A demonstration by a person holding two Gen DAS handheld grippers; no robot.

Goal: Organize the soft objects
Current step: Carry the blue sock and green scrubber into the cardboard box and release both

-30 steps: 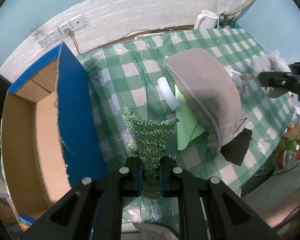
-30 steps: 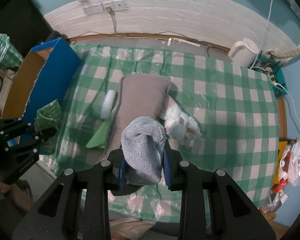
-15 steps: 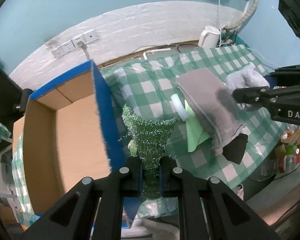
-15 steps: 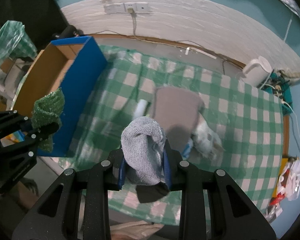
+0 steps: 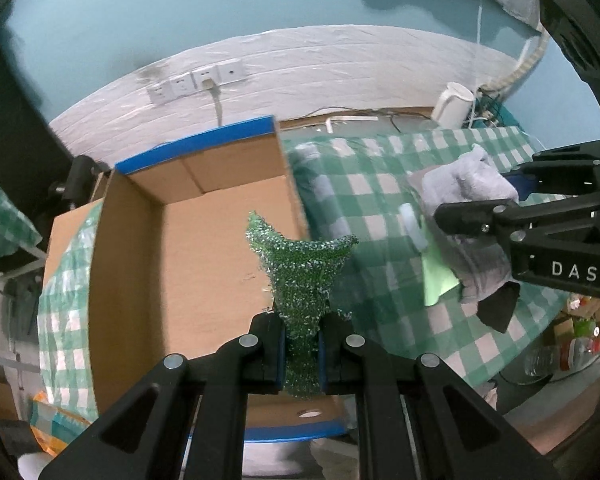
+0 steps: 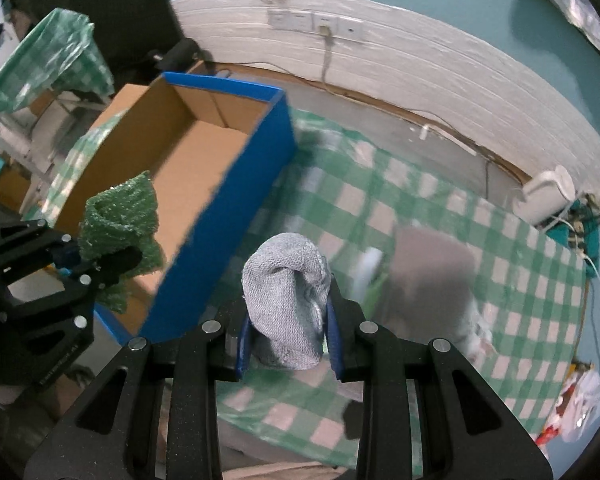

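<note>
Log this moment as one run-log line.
left gripper: shut on green scrubber, over cardboard box | right gripper: shut on grey cloth, over checked table beside box

The scrubbing cloth is glittery green, the knitted cloth pale grey. The cardboard box is blue outside and plain brown inside, and the tablecloth is checked green and white. The wall is teal above a white brick-patterned strip.

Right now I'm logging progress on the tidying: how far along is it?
Nothing shows in the cardboard box yet. In hand: left gripper clamps the green scrubber over it; right gripper clamps the grey cloth. Left: the brown cushion and small items on the checked tablecloth.
</note>
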